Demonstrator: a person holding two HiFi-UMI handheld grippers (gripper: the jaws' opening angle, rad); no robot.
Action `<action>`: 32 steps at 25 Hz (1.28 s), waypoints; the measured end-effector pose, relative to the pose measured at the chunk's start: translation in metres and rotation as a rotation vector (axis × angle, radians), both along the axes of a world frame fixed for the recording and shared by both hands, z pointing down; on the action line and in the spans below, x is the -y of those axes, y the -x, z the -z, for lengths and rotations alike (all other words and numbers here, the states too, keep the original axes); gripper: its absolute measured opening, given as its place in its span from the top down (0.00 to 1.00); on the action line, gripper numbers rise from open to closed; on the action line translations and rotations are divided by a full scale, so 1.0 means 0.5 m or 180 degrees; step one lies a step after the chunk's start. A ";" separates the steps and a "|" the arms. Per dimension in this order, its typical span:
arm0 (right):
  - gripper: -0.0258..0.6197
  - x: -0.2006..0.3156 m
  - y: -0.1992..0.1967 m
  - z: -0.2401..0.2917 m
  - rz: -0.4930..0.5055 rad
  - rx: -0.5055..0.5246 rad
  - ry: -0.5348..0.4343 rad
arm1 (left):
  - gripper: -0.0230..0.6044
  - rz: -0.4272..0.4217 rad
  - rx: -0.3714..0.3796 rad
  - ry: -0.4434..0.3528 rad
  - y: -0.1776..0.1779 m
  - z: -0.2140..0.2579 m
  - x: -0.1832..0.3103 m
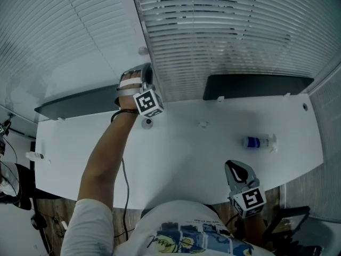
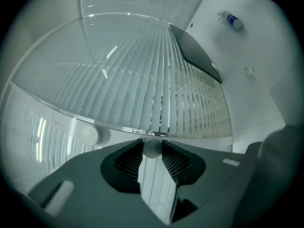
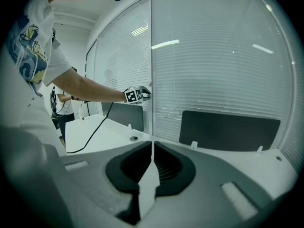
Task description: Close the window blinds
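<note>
White slatted blinds (image 1: 229, 31) hang behind glass over the desk, their slats partly tilted so dark gaps show. My left gripper (image 1: 147, 72) reaches up to the window frame between two panes. In the left gripper view its jaws (image 2: 152, 148) pinch a small round grey knob (image 2: 152, 147) at the foot of the blinds (image 2: 142, 80); both tips touch it. A second round knob (image 2: 90, 134) sits to its left. My right gripper (image 1: 238, 170) rests low over the desk's near edge, shut with nothing in it (image 3: 152, 144).
A white desk (image 1: 202, 153) runs under the window, with two dark partition panels (image 1: 256, 87) (image 1: 80, 103) at its back. A small bottle (image 1: 259, 142) lies at the right. A black cable (image 1: 125, 175) trails off the front edge.
</note>
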State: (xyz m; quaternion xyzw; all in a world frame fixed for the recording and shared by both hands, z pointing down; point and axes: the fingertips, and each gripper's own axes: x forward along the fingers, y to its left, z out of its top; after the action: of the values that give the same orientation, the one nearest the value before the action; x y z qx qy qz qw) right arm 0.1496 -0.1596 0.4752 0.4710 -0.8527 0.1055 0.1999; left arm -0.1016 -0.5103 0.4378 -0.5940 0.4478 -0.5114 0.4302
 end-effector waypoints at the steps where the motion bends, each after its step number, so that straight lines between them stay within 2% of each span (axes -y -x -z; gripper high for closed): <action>1: 0.95 0.001 0.001 0.000 0.0001 0.0002 0.0000 | 0.76 0.0025 -0.0128 0.0005 -0.001 0.003 0.000; 15: 0.95 0.003 -0.001 -0.003 0.0014 0.0010 -0.0022 | 0.76 0.0582 -0.2211 0.0244 0.013 0.029 -0.004; 22: 0.95 0.003 0.000 -0.003 0.0026 0.0019 -0.0038 | 0.76 0.0878 -0.3585 0.0445 0.030 0.039 -0.007; 28: 0.95 0.004 0.000 -0.004 0.0030 0.0026 -0.0018 | 0.76 0.1026 -0.4544 0.0569 0.042 0.040 -0.006; 32: 0.95 0.002 0.000 -0.003 0.0038 0.0001 -0.0023 | 0.76 0.1063 -0.4980 0.0699 0.044 0.040 -0.008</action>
State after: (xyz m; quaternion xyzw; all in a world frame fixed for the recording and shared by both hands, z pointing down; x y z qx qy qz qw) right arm 0.1498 -0.1607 0.4769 0.4666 -0.8559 0.1013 0.1986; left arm -0.1237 -0.5065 0.4178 -0.7441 0.6492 -0.0461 -0.1508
